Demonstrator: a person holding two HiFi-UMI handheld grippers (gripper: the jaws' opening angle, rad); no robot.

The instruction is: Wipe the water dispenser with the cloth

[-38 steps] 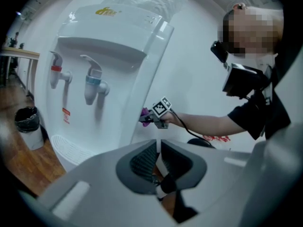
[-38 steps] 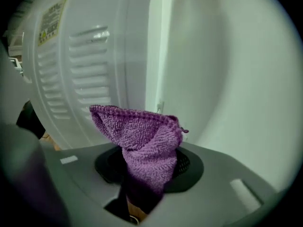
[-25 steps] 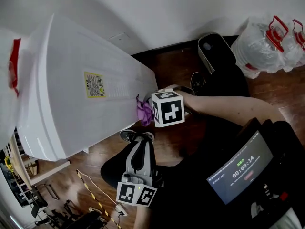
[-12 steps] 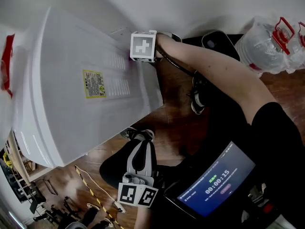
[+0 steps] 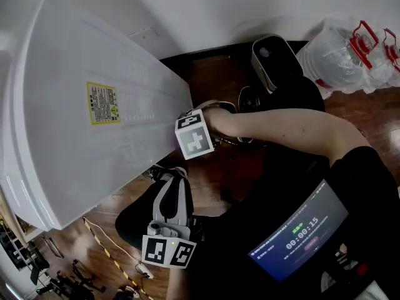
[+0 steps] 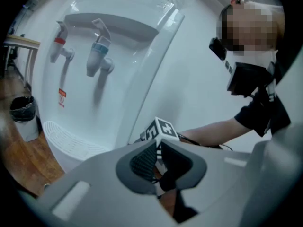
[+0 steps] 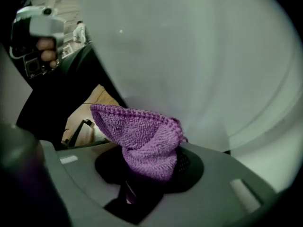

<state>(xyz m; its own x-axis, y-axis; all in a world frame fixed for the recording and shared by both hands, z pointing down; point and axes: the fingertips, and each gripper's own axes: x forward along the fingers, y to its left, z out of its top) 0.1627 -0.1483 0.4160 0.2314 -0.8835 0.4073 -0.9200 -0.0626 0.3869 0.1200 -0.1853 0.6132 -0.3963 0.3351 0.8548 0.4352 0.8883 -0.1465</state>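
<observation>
You had R gripper [image 7: 150, 167] clamped on purple cloth [image 7: 142, 136] by water dispenser [image 5: 75, 74] side, mid frame; L gripper [image 6: 158, 157] jaws closed, empty, lower left

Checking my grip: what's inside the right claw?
A purple cloth, pinched in the right claw, with the white water dispenser behind it. Its lower end is hidden down inside the claw.

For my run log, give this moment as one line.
right gripper: shut on purple cloth, by water dispenser side panel | left gripper: shut, empty
</observation>
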